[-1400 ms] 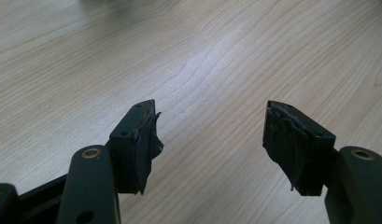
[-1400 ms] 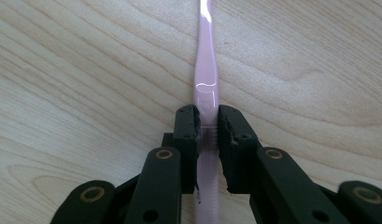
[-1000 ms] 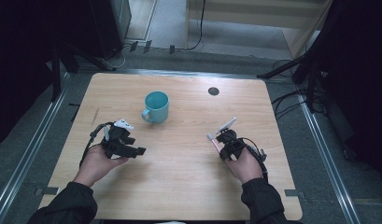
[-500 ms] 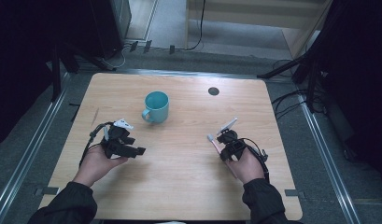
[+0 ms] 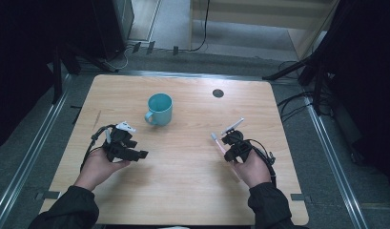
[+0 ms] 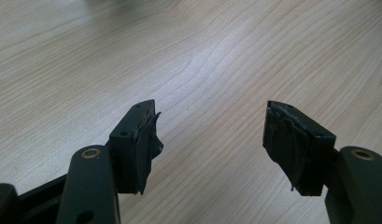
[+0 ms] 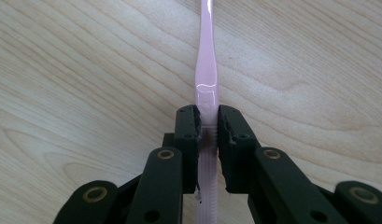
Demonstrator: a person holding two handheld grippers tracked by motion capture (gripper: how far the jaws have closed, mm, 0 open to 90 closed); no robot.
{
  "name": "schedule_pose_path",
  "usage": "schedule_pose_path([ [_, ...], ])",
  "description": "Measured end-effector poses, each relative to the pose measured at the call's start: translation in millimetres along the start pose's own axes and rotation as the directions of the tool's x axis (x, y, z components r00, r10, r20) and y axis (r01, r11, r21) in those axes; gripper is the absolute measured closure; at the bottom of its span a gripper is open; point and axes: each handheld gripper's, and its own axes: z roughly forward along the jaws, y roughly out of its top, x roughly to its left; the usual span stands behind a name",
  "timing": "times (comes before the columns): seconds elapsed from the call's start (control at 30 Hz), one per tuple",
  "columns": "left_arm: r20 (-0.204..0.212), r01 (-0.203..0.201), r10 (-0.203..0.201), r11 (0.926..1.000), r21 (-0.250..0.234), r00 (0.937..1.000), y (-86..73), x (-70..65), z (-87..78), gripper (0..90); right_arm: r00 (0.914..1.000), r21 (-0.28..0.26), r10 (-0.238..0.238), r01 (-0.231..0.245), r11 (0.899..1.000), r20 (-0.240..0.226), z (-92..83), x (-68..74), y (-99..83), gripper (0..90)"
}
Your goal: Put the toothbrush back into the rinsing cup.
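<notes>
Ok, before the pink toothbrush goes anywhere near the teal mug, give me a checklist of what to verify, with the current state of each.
1. Right gripper shut on the toothbrush: ok, both jaws clamp the handle.
2. Toothbrush straight in the grip: ok, it runs along the jaw line in the right gripper view.
3. Mug upright, mouth open: ok.
4. Mug inside free of contents: cannot tell from the high view.
5. Left gripper free to steady the mug: ok, jaws open with bare table between them.
6. Path from toothbrush to mug unobstructed: ok, bare wood lies between them.
</notes>
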Motion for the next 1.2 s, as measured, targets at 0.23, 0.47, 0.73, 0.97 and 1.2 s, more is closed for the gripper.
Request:
schedule_pose_path([
  [0.23,-0.005,0.002,-0.002,1.0000,0.001,1.0000,-1.6,0.5,-0.7,34.8,0.9998,-0.055,-0.017,0.016,0.998,-0.005,-6.2,3.0,2.3,79.2],
  [0.47,-0.007,0.020,-0.020,0.9998,-0.006,0.9998,-4.2,1.0,-2.3,34.5,0.9994,-0.131,-0.032,0.030,0.991,-0.013,-15.5,4.9,5.7,79.3],
  [0.73,-0.016,0.029,-0.029,0.9995,-0.009,0.9995,-7.9,2.2,-4.8,34.5,0.9983,-0.269,-0.058,0.057,0.962,0.005,-28.4,8.2,9.5,79.3],
  [0.97,-0.018,0.034,-0.034,0.9994,-0.008,0.9993,-10.7,2.7,-6.8,34.5,0.9944,-0.328,-0.105,0.104,0.939,0.013,-32.3,12.2,11.3,79.2],
  [1.2,-0.029,0.043,-0.043,0.9990,-0.012,0.9987,-13.7,3.6,-9.1,34.5,0.9902,-0.399,-0.132,0.139,0.906,0.046,-37.9,17.3,13.6,79.2],
])
